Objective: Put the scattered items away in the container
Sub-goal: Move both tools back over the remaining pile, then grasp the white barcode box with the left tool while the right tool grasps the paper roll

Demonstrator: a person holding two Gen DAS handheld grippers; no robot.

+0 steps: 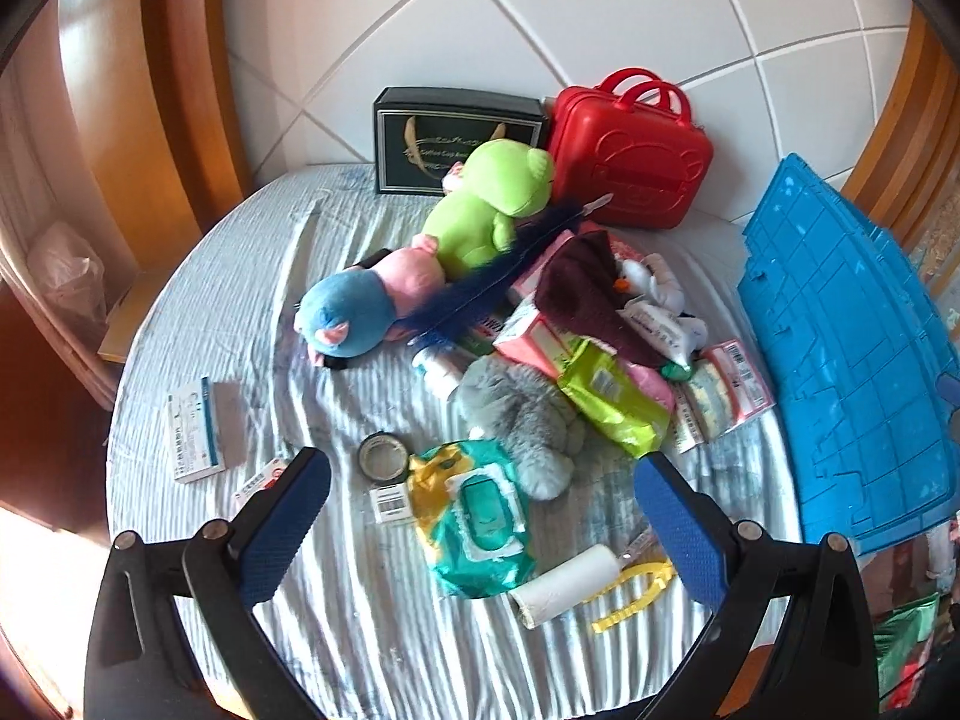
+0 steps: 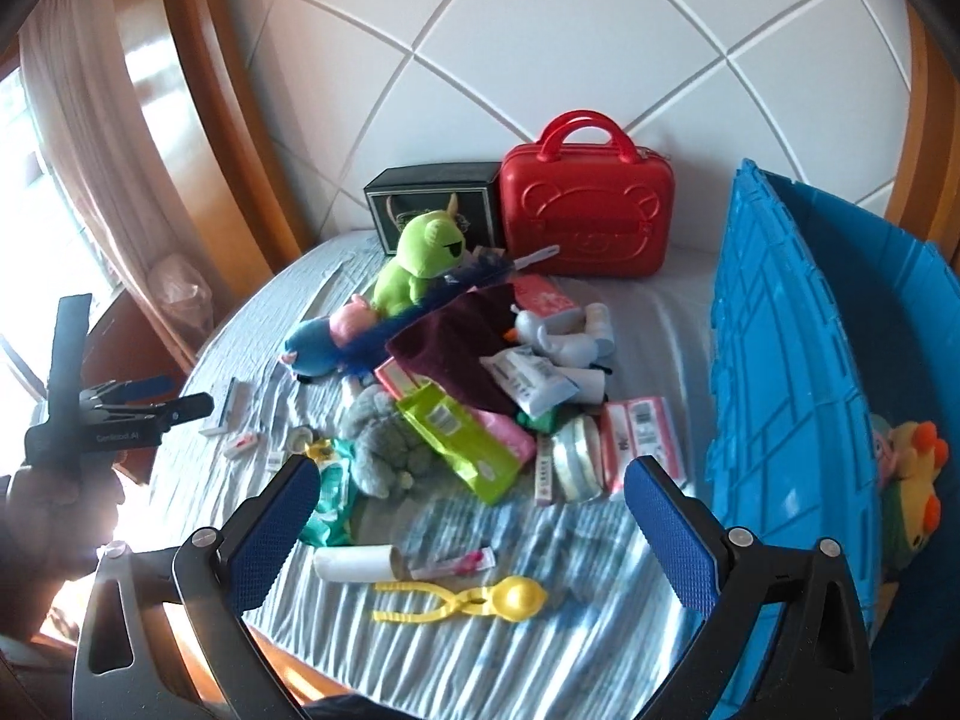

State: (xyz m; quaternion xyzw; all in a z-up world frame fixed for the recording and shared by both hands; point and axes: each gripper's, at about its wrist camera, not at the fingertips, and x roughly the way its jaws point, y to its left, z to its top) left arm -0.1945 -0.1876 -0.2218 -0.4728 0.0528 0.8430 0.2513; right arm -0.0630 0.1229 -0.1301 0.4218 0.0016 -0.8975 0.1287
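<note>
Scattered items lie on a striped bed sheet (image 1: 336,630). A blue plastic crate (image 2: 798,420) stands at the right with a yellow and orange plush (image 2: 915,480) inside; it also shows in the left wrist view (image 1: 840,360). My left gripper (image 1: 480,528) is open and empty, held over a green wet-wipes pack (image 1: 474,522) and a white roll (image 1: 567,585). My right gripper (image 2: 471,522) is open and empty above a yellow snowball tongs (image 2: 462,600) and a white roll (image 2: 360,564). The left gripper also shows at the left of the right wrist view (image 2: 162,399).
A pile in the middle holds a green plush (image 1: 486,204), a blue and pink plush (image 1: 360,306), a grey plush (image 1: 522,420), a dark feather duster (image 1: 504,276), a maroon cloth (image 2: 456,348) and several packets. A red case (image 2: 585,216) and a black box (image 1: 456,138) stand at the headboard.
</note>
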